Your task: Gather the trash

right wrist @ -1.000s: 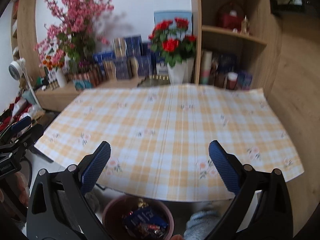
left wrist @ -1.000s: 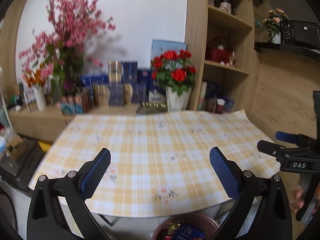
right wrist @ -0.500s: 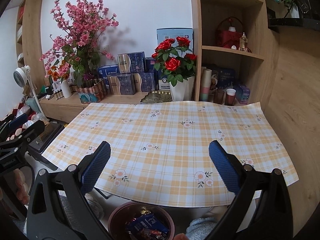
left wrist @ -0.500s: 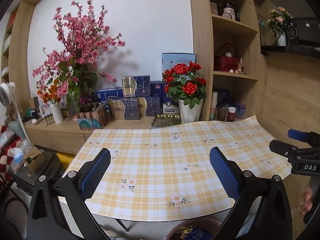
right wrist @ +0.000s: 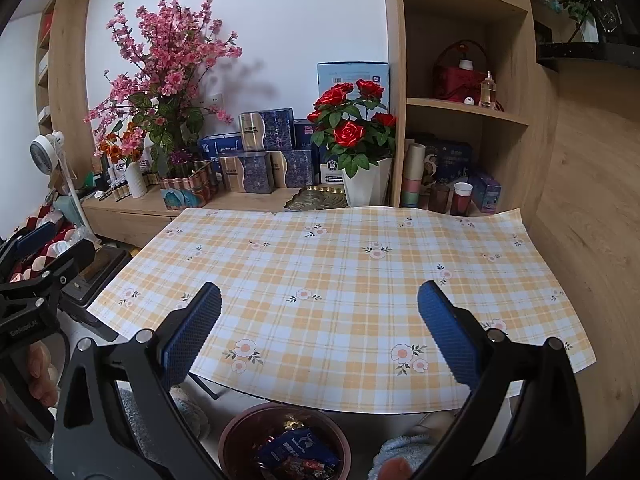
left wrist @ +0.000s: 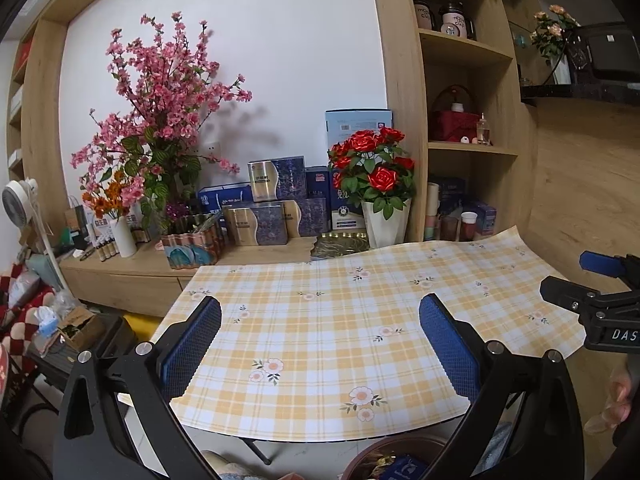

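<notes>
A brown round bin [right wrist: 240, 432] stands on the floor below the table's near edge, holding a blue packet [right wrist: 296, 450] and several wrappers. It also shows at the bottom of the left wrist view [left wrist: 384, 450]. My left gripper [left wrist: 320, 346] is open and empty above the near part of the yellow checked tablecloth [left wrist: 340, 312]. My right gripper [right wrist: 320, 340] is open and empty above the tablecloth [right wrist: 340, 264], with the bin under it. Each gripper shows at the edge of the other's view: the right one [left wrist: 592, 300], the left one [right wrist: 36, 280].
Behind the table a wooden sideboard [right wrist: 132, 208] carries pink blossoms [right wrist: 168, 64], blue boxes [right wrist: 260, 148] and a white pot of red roses [right wrist: 356, 136]. Shelves [right wrist: 464, 108] stand at the right. A fan [right wrist: 48, 152] and clutter are at the left.
Both views have tilted up and pulled back from the table, so more wall and shelves show. Both grippers stay open and empty.
</notes>
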A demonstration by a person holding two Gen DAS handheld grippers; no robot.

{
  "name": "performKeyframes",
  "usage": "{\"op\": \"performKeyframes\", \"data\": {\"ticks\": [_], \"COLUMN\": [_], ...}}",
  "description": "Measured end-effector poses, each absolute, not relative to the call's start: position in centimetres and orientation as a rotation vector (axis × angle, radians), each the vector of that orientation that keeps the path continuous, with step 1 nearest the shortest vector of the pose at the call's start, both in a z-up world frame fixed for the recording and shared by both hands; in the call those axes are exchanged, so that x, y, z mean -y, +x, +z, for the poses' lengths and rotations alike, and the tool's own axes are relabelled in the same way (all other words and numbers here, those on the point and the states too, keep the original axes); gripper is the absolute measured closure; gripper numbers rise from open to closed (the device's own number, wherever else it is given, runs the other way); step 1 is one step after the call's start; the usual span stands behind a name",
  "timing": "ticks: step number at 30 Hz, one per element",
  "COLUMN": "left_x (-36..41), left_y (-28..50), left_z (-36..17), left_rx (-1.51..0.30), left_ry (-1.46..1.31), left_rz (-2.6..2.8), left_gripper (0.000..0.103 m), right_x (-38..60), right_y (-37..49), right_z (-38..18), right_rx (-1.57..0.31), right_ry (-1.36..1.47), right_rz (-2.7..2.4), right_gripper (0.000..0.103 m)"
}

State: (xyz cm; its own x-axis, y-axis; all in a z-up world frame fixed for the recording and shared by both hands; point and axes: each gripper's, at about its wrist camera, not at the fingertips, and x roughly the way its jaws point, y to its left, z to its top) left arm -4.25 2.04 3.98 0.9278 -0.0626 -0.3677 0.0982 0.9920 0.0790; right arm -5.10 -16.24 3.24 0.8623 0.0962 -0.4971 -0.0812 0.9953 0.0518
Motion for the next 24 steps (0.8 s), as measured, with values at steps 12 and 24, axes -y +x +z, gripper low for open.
{"op": "performKeyframes", "data": {"ticks": [12,24], "left_x": [-2.0,-2.4], "left_y": [-5.3,-5.6], "left_z": [4.6,4.5], "left_rx": [-0.361,-0.380], "left_ry": [0.076,0.060], "left_rz": [-0.067,-0.054], "left_gripper": [0.006,0.006], "right_x": [15.9,15.4], "right_y": [-5.7,-6.0], "right_z": [3.5,3.6], "right_rx": [-0.517,-0.517], "right_ry": [0.037,0.033], "right_rz": [0.106,0.108], "right_gripper": [0.006,0.006]}}
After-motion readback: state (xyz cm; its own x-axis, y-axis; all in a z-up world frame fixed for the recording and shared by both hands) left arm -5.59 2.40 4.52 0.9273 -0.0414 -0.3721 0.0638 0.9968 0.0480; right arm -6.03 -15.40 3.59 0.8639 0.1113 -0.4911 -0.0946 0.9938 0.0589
